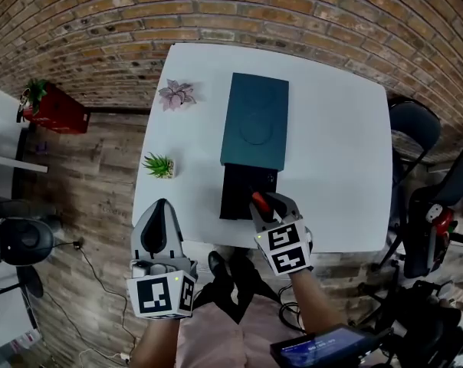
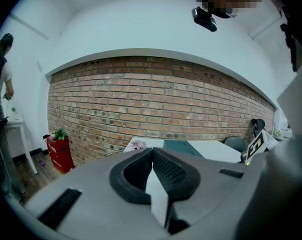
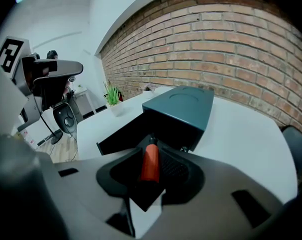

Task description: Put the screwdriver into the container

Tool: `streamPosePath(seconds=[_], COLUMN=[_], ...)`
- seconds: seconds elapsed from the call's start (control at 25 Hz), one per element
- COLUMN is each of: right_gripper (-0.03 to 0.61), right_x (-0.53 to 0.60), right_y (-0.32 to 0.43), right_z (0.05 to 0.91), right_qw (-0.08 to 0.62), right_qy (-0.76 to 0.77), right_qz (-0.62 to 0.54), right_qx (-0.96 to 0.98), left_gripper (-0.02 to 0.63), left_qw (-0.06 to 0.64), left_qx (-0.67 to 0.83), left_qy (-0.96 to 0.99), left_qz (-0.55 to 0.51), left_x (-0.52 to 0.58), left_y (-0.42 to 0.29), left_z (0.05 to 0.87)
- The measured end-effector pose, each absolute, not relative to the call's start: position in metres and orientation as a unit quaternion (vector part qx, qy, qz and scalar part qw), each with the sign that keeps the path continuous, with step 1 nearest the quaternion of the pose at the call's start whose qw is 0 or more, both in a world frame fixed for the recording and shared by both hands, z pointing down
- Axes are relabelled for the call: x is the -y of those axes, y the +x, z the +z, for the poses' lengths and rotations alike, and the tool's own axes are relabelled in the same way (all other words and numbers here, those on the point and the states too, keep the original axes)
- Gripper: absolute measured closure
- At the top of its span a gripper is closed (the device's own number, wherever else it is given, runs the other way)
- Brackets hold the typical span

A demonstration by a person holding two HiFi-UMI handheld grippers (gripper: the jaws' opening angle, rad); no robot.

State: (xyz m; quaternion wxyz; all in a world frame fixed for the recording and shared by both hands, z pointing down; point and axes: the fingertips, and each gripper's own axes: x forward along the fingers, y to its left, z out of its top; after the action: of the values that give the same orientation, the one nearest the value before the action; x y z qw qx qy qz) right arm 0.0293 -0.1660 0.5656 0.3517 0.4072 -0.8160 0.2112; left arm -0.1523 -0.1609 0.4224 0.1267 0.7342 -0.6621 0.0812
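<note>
My right claw [image 1: 267, 201] pinches the screwdriver [image 3: 150, 163] over the open drawer [image 1: 235, 190] of the container [image 1: 254, 121], ready to drop. My left claw [image 1: 162, 209] waits closed and empty.

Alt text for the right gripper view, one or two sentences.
The right gripper holds a red-handled screwdriver between its jaws, pointing at the black inner tray slid out of a dark teal box on a white table. A brick wall rises behind, and a small green potted plant sits at the left.

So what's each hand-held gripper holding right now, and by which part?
The right hand-held gripper grips the red-handled screwdriver by its handle; the left hand-held gripper is shut on nothing.
</note>
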Motion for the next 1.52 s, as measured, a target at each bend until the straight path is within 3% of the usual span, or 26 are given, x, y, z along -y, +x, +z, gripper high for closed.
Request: streamPosePath(seconds=[0.6,0.96,1.2,1.52], right_gripper=[0.431,0.436,0.470,0.577], right_x=[0.167,0.163,0.170,0.153], right_y=[0.026,0.026,0.029,0.040], right_z=[0.557,0.486,0.395,0.287], right_qw=[0.337,0.279,0.198,0.107], right_qy=[0.414,0.451,0.497,0.541], right_qz=[0.194,0.155,0.080,-0.010], right_qx=[0.823,0.833,0.841,0.834], left_gripper=[0.601,0.601,0.601,0.601], left_qw=[0.116,0.070,0.015,-0.045], left_qx=[0.659,0.648,0.636,0.618], left_qy=[0.739,0.757,0.771,0.785], left_qz=[0.078,0.045,0.003,-0.032], left_x=[0.154,0.137,0.134,0.124], left_y=[-0.146,-0.139,-0.135,-0.125], left_z=[0.413,0.357,0.298,0.232])
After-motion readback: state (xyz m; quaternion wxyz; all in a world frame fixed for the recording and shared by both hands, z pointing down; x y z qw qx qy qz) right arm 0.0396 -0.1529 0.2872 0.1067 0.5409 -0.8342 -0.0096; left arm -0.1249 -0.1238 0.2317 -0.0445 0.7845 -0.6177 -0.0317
